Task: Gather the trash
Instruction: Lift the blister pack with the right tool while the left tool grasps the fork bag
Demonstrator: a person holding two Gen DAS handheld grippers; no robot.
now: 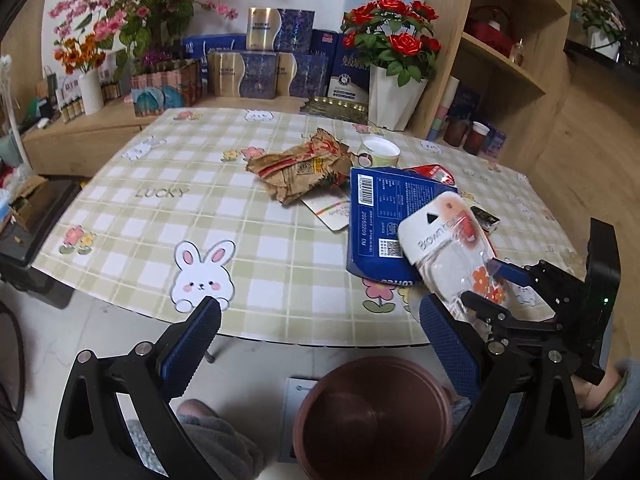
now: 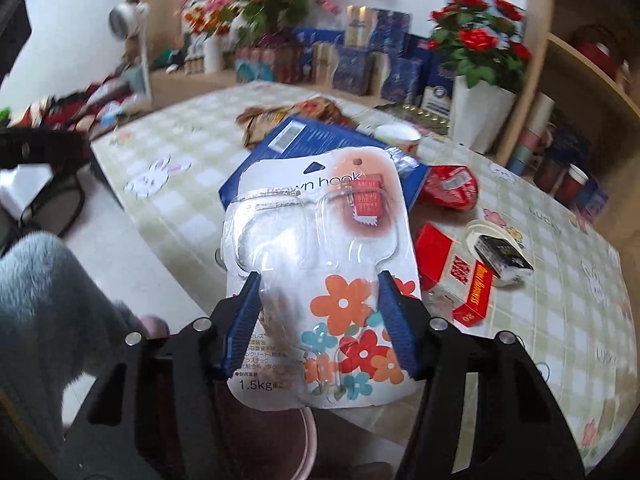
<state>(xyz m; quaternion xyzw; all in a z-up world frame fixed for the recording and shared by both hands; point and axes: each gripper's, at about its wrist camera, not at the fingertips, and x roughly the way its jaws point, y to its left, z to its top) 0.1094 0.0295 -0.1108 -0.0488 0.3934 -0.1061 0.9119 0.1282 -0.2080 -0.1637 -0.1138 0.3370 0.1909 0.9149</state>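
- Checked table (image 1: 132,208) held scattered trash, bin (image 1: 372,412) below its edge.
- Right gripper (image 2: 318,320) half closed around blister pack (image 2: 320,248); left gripper (image 1: 320,344) wide open, empty.
- Better to grip firmly before carrying to the bin.

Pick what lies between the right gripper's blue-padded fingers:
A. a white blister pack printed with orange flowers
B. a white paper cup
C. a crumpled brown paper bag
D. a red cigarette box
A: the white blister pack printed with orange flowers sits between the right gripper fingers.
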